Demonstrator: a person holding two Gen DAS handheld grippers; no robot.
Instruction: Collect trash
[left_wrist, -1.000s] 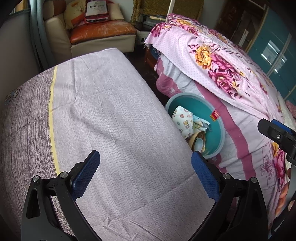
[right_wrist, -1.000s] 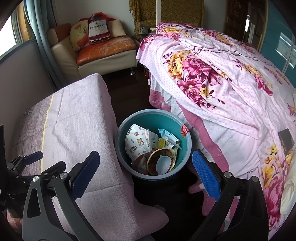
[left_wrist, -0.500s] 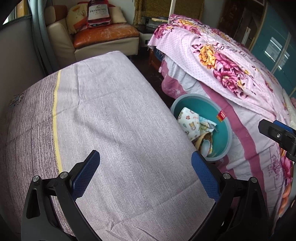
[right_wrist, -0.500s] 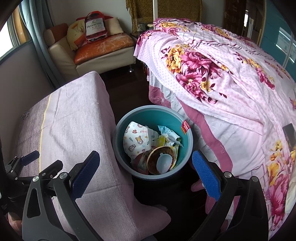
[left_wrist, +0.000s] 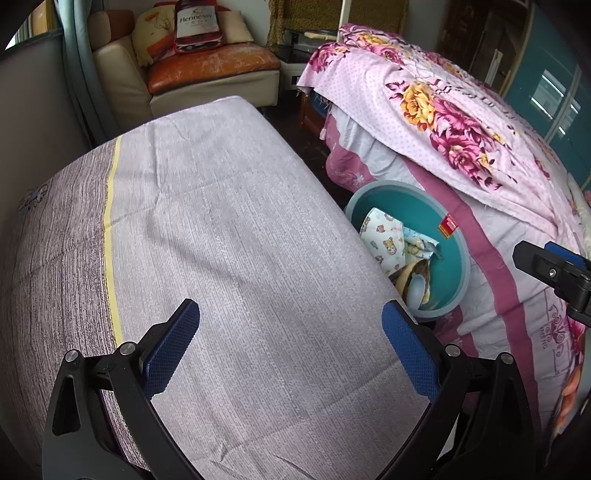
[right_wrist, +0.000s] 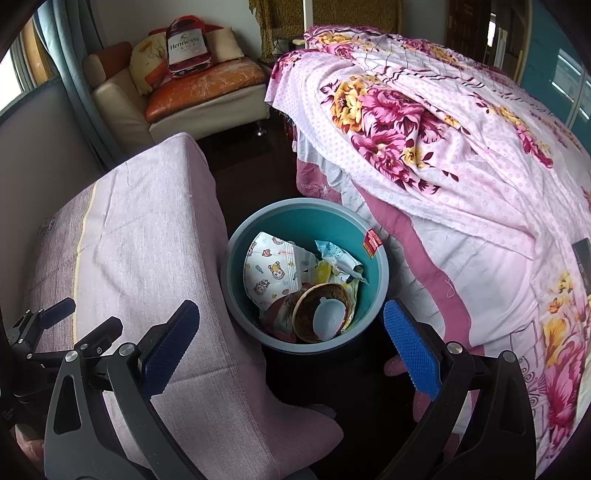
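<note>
A teal trash bin (right_wrist: 376, 266) stands on the dark floor between the cloth-covered table and the bed; it also shows in the left wrist view (left_wrist: 456, 258). Inside lie a cartoon-print face mask (right_wrist: 273, 273), crumpled wrappers (right_wrist: 340, 262) and a brown bowl with a pale lid (right_wrist: 321, 314). My right gripper (right_wrist: 291, 343) is open and empty above the bin's near rim. My left gripper (left_wrist: 291, 345) is open and empty over the table cloth (left_wrist: 221, 240). The right gripper's fingers (left_wrist: 546, 266) show at the right edge of the left wrist view.
A bed with a pink floral quilt (right_wrist: 461, 140) fills the right side. A cream sofa with an orange cushion (right_wrist: 207, 85) and a Hennessy bag (right_wrist: 184, 44) stands at the back. The table's edge runs close beside the bin. The left gripper's fingers (right_wrist: 55, 314) show at lower left.
Both views have shifted slightly: the bin and table sit a little lower and nearer in frame than a second ago. Both grippers stay open and empty.
</note>
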